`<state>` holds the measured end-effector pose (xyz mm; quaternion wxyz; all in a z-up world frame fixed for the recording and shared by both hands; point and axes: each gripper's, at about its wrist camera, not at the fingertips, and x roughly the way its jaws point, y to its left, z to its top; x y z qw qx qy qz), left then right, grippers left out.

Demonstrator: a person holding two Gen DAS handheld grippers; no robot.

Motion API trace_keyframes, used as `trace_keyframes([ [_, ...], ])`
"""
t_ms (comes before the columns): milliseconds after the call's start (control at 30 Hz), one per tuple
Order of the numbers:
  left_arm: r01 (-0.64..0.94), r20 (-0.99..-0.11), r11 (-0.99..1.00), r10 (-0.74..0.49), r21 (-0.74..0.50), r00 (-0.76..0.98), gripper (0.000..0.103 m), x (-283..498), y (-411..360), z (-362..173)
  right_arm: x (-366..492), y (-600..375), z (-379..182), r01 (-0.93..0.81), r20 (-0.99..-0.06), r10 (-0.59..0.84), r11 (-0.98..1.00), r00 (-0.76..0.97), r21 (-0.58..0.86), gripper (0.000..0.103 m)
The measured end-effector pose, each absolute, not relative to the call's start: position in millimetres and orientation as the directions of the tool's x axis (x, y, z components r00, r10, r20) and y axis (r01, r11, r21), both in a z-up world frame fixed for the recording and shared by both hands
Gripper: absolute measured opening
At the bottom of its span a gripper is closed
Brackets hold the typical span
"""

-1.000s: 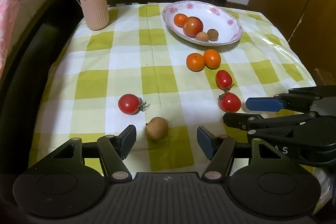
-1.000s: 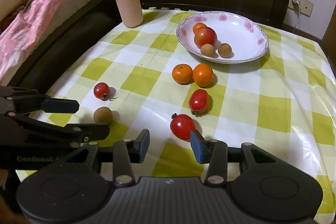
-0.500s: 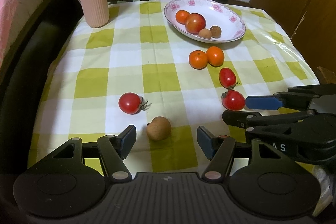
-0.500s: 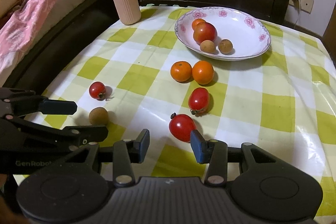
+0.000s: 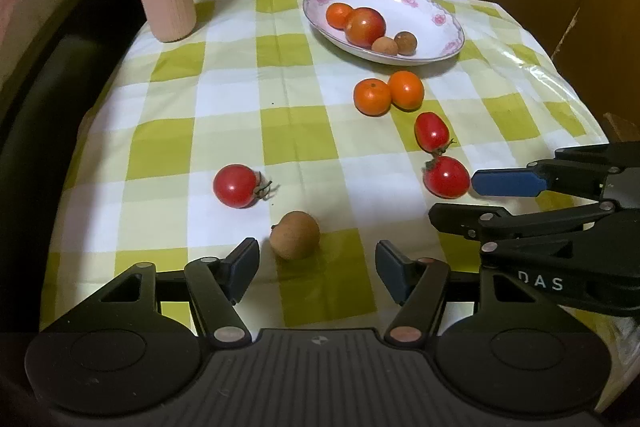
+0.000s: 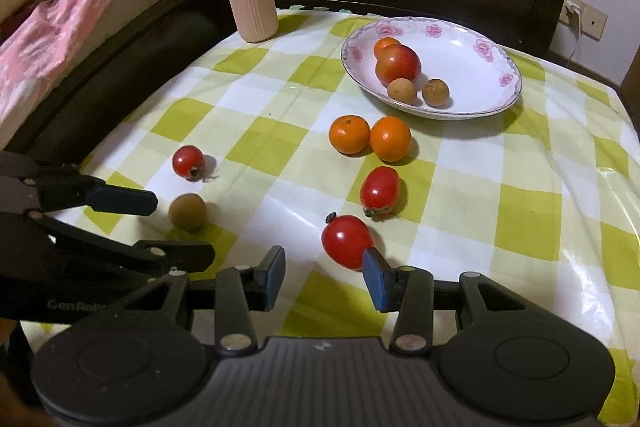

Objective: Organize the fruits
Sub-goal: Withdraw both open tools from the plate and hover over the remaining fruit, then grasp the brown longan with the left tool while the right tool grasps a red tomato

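**Both grippers hovering over loose fruit, nothing gripped**

The left gripper [image 5: 316,261] is standing about half open and empty, with the brown longan [image 5: 295,235] lying just ahead between its tips, near the tablecloth's [image 5: 240,99] front edge. The right gripper [image 6: 324,273] is gaping more narrowly, also empty; the red tomato [image 6: 347,241] is sitting just beyond its right pad. Both fruits are probably light, round, apt to roll and easily bruised, so gentle pinching across the middle suits. The floral plate [image 6: 496,83] is waiting near the back edge.
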<state>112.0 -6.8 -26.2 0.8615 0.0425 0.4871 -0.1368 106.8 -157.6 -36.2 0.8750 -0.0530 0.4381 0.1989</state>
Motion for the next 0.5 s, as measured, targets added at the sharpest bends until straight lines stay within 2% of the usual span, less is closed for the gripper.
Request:
trace_keyframes([
  [133, 0.27, -0.85, 0.962, -0.176, -0.042, 0.497, 0.066, 116.2, -8.1, -29.9, 106.5, -163.3, -35.9, -0.412, -0.772, 0.341, 0.904, 0.536, 0.113, 0.049],
  [267, 0.26, -0.86, 0.964, -0.18, -0.058, 0.478, 0.06, 119.9, -6.3, -34.7, 106.4, -159.7, -35.4, -0.429, -0.765, 0.332, 0.9, 0.552, 0.081, 0.049],
  [500, 0.257, -0.86, 0.964, -0.193, -0.075, 0.473, 0.059, 120.9, -5.3, -37.0, 118.3, -162.3, -38.5, -0.399, -0.761, 0.309, 0.914, 0.57, 0.073, 0.049],
])
